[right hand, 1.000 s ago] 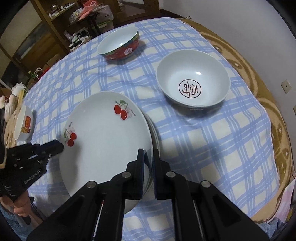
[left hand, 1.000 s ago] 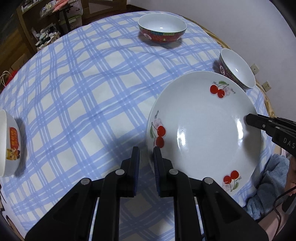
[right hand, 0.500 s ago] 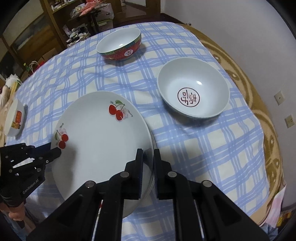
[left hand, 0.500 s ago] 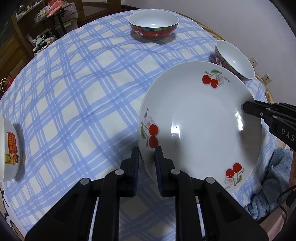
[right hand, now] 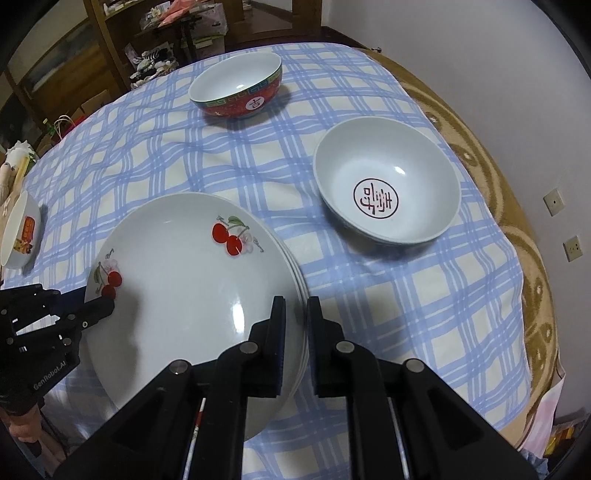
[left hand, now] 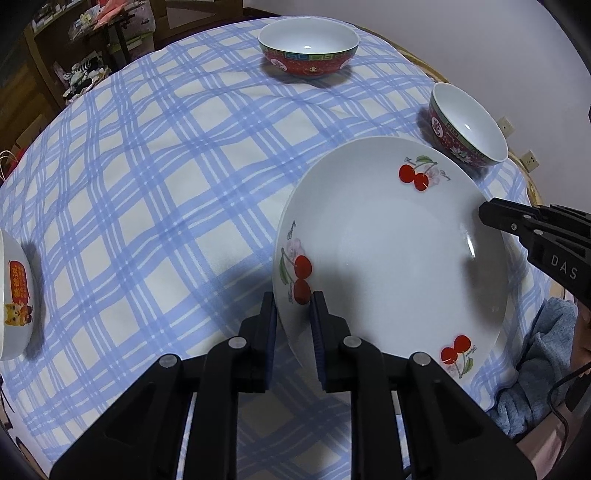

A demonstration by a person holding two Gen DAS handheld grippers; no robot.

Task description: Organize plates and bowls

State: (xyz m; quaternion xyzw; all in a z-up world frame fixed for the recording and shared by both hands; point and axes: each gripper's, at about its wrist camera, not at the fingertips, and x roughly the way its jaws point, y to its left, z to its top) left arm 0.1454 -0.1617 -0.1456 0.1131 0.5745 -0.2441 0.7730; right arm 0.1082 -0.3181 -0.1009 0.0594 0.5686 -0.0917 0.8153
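Observation:
A stack of white cherry-print plates [left hand: 391,258] [right hand: 184,280] hangs just above the blue checked tablecloth [left hand: 166,184], casting a shadow on it. My left gripper [left hand: 293,314] is shut on the stack's left rim, beside a cherry print. My right gripper [right hand: 296,325] is shut on the opposite rim, where several plate edges show. Each gripper appears in the other's view: the right gripper [left hand: 495,216] and the left gripper [right hand: 99,308]. A red bowl [left hand: 308,48] [right hand: 236,85] stands at the far side of the table.
A white-lined bowl with a red emblem [right hand: 388,192] [left hand: 467,125] sits close to the plates on the right. A small white bowl [left hand: 14,295] [right hand: 20,229] stands at the table's left edge. Wooden shelves [right hand: 110,33] stand beyond the table. A wall [right hand: 517,92] lies to the right.
The plate rim sits a little deeper between my left fingers, which stand slightly wider apart. The right wrist view has tilted a little. The bowls have not moved.

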